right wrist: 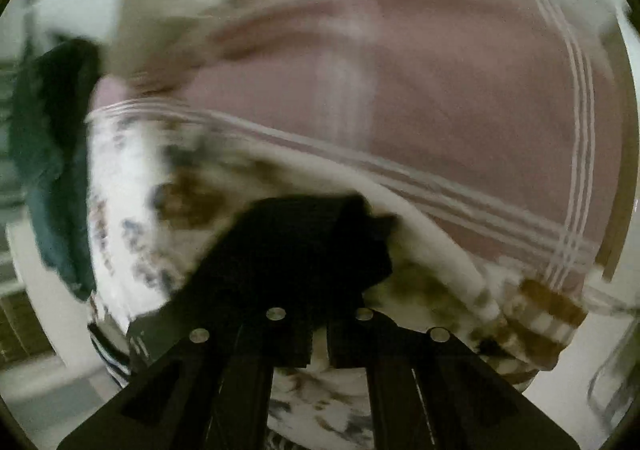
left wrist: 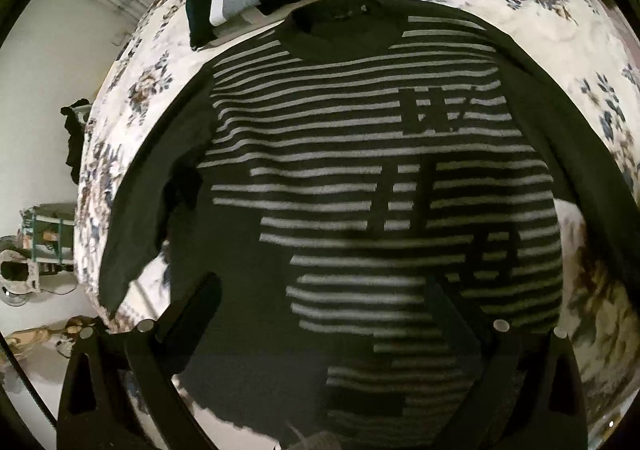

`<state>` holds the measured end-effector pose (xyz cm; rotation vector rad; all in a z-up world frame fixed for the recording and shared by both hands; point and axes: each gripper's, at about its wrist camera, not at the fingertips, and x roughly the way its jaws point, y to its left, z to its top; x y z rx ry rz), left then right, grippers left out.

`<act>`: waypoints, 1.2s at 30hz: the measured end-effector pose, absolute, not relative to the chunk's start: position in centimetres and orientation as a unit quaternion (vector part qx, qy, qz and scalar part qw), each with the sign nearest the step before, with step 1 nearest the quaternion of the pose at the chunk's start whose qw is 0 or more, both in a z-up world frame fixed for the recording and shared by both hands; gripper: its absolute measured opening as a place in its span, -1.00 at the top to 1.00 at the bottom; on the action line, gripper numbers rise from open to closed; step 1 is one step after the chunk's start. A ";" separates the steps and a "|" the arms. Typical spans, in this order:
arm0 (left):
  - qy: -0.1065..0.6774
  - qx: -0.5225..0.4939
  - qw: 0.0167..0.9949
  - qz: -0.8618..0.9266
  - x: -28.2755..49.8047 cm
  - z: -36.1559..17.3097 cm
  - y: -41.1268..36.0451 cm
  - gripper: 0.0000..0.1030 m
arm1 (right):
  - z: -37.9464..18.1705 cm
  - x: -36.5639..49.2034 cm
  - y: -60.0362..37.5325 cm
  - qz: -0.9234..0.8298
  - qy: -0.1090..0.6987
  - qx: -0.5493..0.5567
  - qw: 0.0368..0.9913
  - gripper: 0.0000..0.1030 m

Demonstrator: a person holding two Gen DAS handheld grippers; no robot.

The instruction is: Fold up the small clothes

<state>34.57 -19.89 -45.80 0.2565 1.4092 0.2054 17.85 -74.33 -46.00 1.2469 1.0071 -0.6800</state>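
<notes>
Striped sweater [left wrist: 360, 178] is spread flat on the bed [left wrist: 500, 22]. Left gripper [left wrist: 320, 330] jaws stand open above its hem; right gripper [right wrist: 320, 290] is clamped on dark cloth at 12 o'clock. Slippage risked: blurred motion.

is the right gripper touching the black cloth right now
Touching. In the right wrist view the right gripper has its jaws closed on the black cloth, which bunches out from between them.

The right-wrist view is smeared: ahead of the right gripper [right wrist: 320, 290], dark cloth [right wrist: 304, 246] hides its fingertips. Below the left gripper [left wrist: 324, 298], the striped sweater [left wrist: 360, 170] hem runs off-frame, blurred.
</notes>
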 end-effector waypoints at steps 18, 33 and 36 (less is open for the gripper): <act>0.632 0.089 0.767 0.066 33.6 -56.2 -15.1 -1.00 | -48.8 11.8 -71.6 -0.307 0.510 0.495 0.633 -0.21; 0.620 0.075 0.780 0.034 33.1 -58.0 -14.9 -1.00 | -49.9 21.9 -76.7 -0.324 0.498 0.443 0.671 0.86; 0.615 0.071 0.784 0.039 33.6 -57.2 -14.5 -1.00 | -45.0 22.8 -77.0 -0.338 0.444 0.423 0.714 0.88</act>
